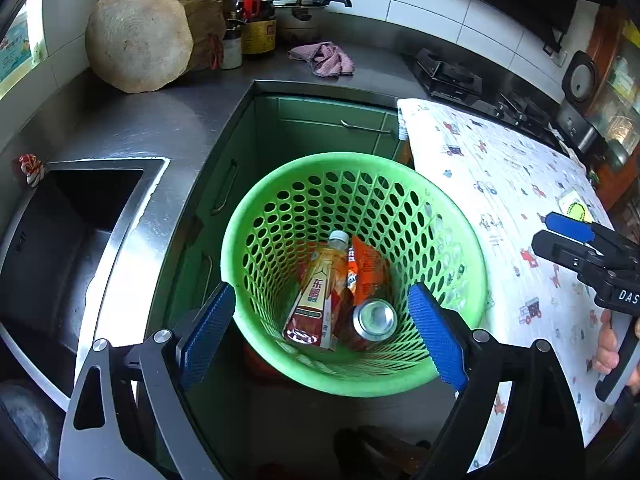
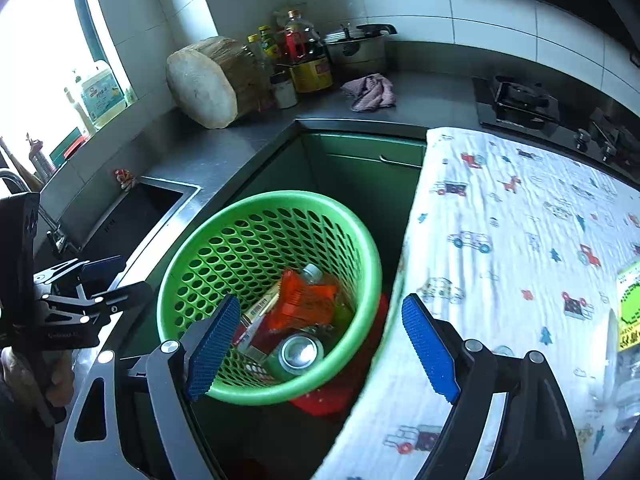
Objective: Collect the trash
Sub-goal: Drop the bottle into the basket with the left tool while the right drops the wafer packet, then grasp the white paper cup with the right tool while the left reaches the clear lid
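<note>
Trash is sitting at the bottom of the green basket (image 1: pixel 256 216): a drink bottle (image 1: pixel 316 296) with a white cap is lying tilted, an orange wrapper (image 1: pixel 370 272) is leaning next to it, and a can (image 1: pixel 374 320) is standing with its silver top facing up, touching both. The basket is sitting on the floor in the corner gap, squeezed between the steel counter (image 1: pixel 168 120) with its sink (image 1: pixel 72 232) on one side and the table with the printed cloth (image 1: pixel 500 184) on the other. The cloth edge is hanging just beside the basket rim, so not much room there, while the basket mouth itself is wide open from above.

Left gripper (image 1: pixel 320 332) is hovering over the basket with its blue pads spread wide, nothing between them, both pads lining up near the rim. Right gripper (image 2: pixel 320 344) is also gaping wide and holding nothing, one pad over the near rim and the other over the cloth edge. From the left wrist view, the right gripper (image 1: pixel 560 236) is poking in over the table.

One more bottle with a yellow-green label (image 2: pixel 628 320) is lying on the cloth at the far right edge, well apart from the basket. Up on the counter a pink rag (image 1: pixel 324 58), a round wooden block (image 1: pixel 140 38) and some sauce bottles (image 1: pixel 256 12) are sitting back by the wall.
</note>
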{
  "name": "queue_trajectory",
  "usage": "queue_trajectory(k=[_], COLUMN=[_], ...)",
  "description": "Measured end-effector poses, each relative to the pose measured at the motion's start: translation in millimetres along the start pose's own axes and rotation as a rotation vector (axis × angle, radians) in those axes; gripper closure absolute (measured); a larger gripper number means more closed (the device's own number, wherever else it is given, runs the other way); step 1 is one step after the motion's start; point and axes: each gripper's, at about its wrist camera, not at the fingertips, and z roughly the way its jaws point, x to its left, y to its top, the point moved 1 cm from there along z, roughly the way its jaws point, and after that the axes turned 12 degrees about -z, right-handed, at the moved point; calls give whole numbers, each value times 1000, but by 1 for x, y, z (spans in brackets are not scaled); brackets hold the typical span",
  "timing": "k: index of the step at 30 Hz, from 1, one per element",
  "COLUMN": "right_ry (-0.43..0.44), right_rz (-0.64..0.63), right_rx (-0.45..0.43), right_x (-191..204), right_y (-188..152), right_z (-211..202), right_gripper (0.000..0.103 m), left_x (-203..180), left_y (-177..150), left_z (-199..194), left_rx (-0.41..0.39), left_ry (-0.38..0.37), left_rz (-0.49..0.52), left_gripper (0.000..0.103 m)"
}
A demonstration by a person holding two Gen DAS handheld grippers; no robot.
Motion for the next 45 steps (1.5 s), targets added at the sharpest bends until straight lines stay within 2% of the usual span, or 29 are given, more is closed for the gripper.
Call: queue_trajectory(k=[8,20,29,37,45], right_ry=[-147,-413,-552,-582,-525], right_rz=[76,288,410,505,545], right_rx=[-1,48,99,171,215], right_x=[-61,-190,-264,-313,-335], right_y=[-58,-168,-231,-270,-285], right_z=[-64,-183,-243,-252,-235], right_gripper=[23,23,23,23,23], left_x=[-53,-142,-205,-251,-290], left_y=[-11,-30,-39,-40,-37], left_z=[-1,6,17,27,43], left_rx=[5,38,64,80,105], left_ry=[-40,-106,-142,-158,-168], left_rz=[62,150,200,228,243], left_gripper=[16,16,16,16,16])
